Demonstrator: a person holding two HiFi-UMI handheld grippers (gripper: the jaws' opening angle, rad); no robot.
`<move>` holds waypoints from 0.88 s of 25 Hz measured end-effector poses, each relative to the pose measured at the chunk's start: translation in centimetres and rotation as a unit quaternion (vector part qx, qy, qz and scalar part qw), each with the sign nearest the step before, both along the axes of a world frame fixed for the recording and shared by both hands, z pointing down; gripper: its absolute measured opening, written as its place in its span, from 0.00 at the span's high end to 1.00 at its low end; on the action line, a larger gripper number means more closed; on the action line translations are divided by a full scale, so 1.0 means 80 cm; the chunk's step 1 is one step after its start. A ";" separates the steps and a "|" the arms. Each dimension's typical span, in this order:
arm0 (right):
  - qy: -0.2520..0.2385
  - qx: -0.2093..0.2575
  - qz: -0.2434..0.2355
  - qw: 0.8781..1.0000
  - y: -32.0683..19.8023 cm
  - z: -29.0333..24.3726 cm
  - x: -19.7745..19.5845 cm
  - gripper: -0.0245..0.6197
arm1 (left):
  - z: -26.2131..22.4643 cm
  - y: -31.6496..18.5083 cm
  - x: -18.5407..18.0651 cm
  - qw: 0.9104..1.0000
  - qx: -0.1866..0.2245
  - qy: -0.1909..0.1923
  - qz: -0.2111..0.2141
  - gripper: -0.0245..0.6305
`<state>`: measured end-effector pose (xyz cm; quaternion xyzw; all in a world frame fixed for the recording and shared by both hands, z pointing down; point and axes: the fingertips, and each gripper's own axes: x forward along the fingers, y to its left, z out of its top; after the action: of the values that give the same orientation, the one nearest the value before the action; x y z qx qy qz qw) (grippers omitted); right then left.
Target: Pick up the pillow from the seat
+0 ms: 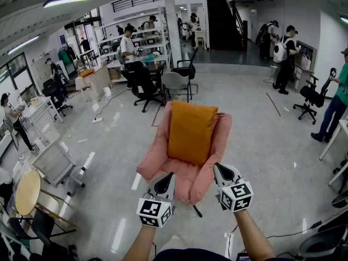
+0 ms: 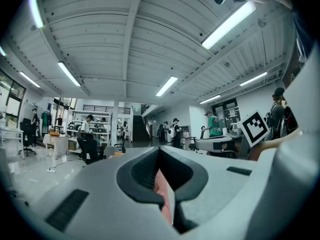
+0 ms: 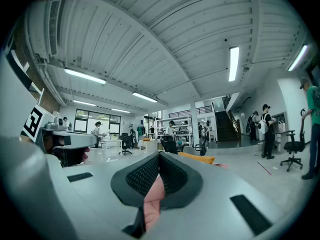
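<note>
L claw, R claw shut near plump orange pillow, pink padded seat.

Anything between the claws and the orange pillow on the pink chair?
Nothing visible. The pillow leans upright against the backrest of the pink chair, its front face uncovered. The left claw and right claw, both shut, sit by the seat's front edge. Only bare seat cushion lies between them and the pillow.

grey chair far beyond fingers | black office chair beyond, to their left | round wooden table far left | staircase far ahead
</note>
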<state>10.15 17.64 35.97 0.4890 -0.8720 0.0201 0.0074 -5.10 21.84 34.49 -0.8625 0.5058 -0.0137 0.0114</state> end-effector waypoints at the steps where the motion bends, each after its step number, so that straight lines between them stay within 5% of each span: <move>1: -0.003 -0.001 -0.001 1.000 -0.001 -0.001 0.000 0.93 | 0.000 -0.002 -0.001 1.000 0.000 -0.001 -0.002 0.96; 22: -0.017 -0.006 -0.008 1.000 -0.002 0.000 -0.003 0.94 | -0.003 -0.007 -0.005 1.000 -0.003 0.010 -0.008 0.96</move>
<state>9.93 17.49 36.01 0.4818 -0.8756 0.0341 -0.0046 -5.49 21.29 34.27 -0.8587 0.5124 -0.0069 0.0037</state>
